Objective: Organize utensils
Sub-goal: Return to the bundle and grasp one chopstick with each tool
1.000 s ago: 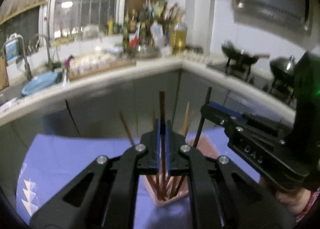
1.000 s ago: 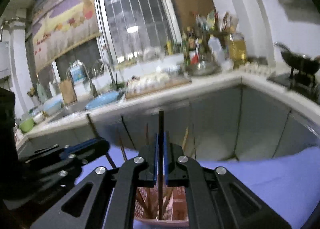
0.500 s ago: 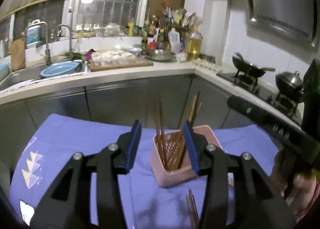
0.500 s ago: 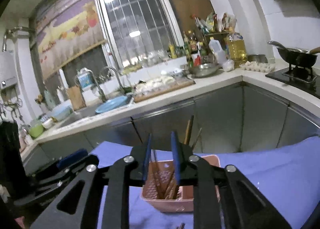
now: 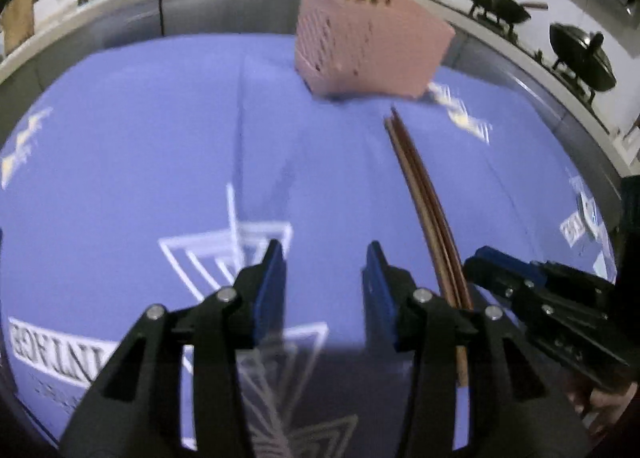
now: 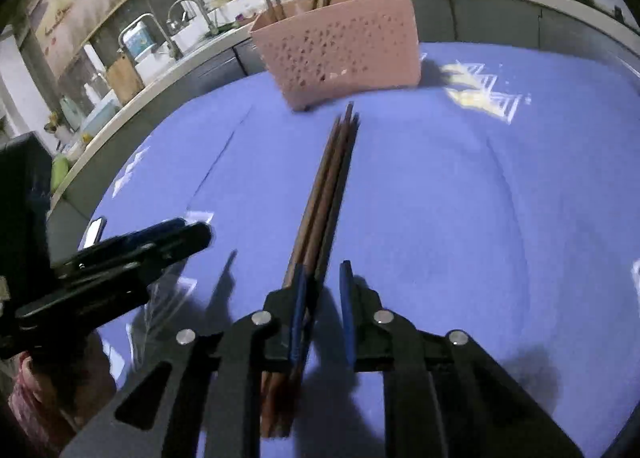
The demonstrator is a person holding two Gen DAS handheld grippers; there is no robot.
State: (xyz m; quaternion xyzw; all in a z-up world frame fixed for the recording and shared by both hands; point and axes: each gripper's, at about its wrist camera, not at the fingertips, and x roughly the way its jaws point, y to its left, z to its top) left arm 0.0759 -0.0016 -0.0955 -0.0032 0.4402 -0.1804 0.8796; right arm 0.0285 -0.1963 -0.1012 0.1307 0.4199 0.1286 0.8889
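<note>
A pink perforated basket stands on the purple cloth with several chopsticks upright in it; the right wrist view shows the same basket. A bundle of brown chopsticks lies on the cloth in front of it. My left gripper hangs open over bare cloth, left of the bundle, nothing between its fingers. My right gripper is low over the near end of the chopstick bundle. Its jaws are closing with part of the bundle between them, and the pads are not pressing on it.
The purple printed cloth covers the table. Behind it runs a kitchen counter with a sink and woks on a stove. The right gripper shows at the right of the left wrist view, the left gripper at the left of the right wrist view.
Both grippers let go of the chopsticks they held over the basket, opened, and sank to the cloth in front of it. The right jaws have narrowed since half a second ago.
</note>
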